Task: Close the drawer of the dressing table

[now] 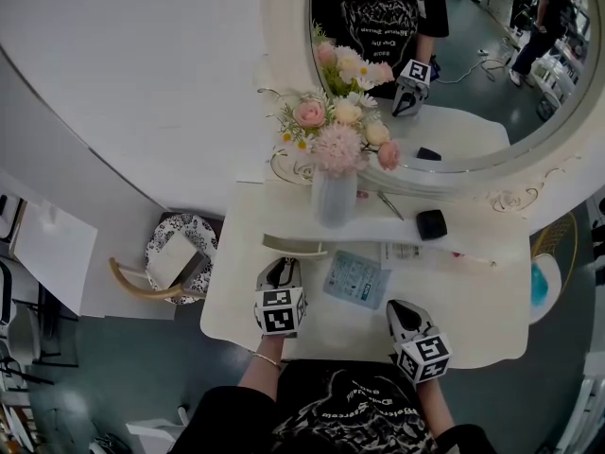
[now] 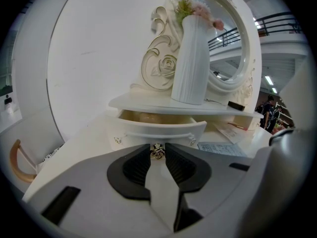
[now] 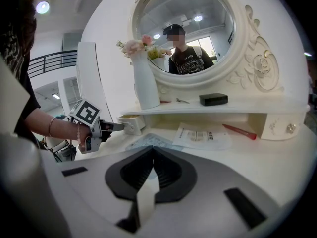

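At the left of the table point(image 1: 473, 296), under the shelf point(image 2: 143, 103), the drawer point(image 2: 158, 127) stands pulled out toward the near edge, its front running left to right. Left gripper point(image 1: 280, 270): directly near of it, jaws clamped on the knob point(image 2: 157, 151); closing likely calls for a straight push away. Right gripper point(image 3: 151, 155): well right, jaws together, empty.

A shelf point(image 1: 284, 206) runs along the back of the dressing table point(image 1: 492, 301), below the mirror point(image 1: 492, 83); a vase point(image 1: 333, 197) stands on its left part, a box point(image 1: 432, 223) on its right; the drawer point(image 1: 293, 246) juts out beneath the vase; right of it lie papers point(image 1: 357, 279) and a pen point(image 1: 468, 256); the left gripper point(image 1: 282, 266) sits before the drawer, its knob point(image 2: 157, 151) between the jaws; a chair point(image 1: 142, 287) stands left of the table.
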The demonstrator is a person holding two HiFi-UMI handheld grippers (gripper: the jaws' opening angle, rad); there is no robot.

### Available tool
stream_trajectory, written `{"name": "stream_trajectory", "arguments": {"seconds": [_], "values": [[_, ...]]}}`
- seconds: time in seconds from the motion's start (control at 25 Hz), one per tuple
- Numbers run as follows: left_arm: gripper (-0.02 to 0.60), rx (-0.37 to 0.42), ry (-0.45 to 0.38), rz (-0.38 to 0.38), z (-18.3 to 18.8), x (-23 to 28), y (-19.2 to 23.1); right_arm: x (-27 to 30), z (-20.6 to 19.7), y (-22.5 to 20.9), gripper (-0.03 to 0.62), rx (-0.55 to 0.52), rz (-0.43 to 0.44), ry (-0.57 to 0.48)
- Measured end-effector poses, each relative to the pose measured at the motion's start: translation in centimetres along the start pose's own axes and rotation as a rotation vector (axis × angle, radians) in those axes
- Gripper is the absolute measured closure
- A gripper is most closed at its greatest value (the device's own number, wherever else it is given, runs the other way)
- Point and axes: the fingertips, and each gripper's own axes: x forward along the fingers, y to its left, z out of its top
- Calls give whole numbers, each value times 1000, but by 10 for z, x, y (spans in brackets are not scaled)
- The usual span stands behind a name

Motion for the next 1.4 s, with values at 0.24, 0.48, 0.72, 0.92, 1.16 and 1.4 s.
{"name": "stream_trajectory", "arguments": {"seconds": [0.24,0.48,0.72,0.92,1.16,1.4], "values": [[477,-12,-3,6,1,3,0,1,-1,0,583,2,5,3],[477,-7,-2,8,3,4,0,1,-1,0,583,2,7,3],[477,-10,2,16,3,6,1,0,1,-1,583,1,6,-5],[477,-10,2,18,4,7,0,2,0,-1,583,2,11,-4],[477,-8,1,20,5,9,1,2,1,-3,583,6,10,-5],[477,-6,3,19,7,11,1,1,1,-5,583,9,3,-7]]}}
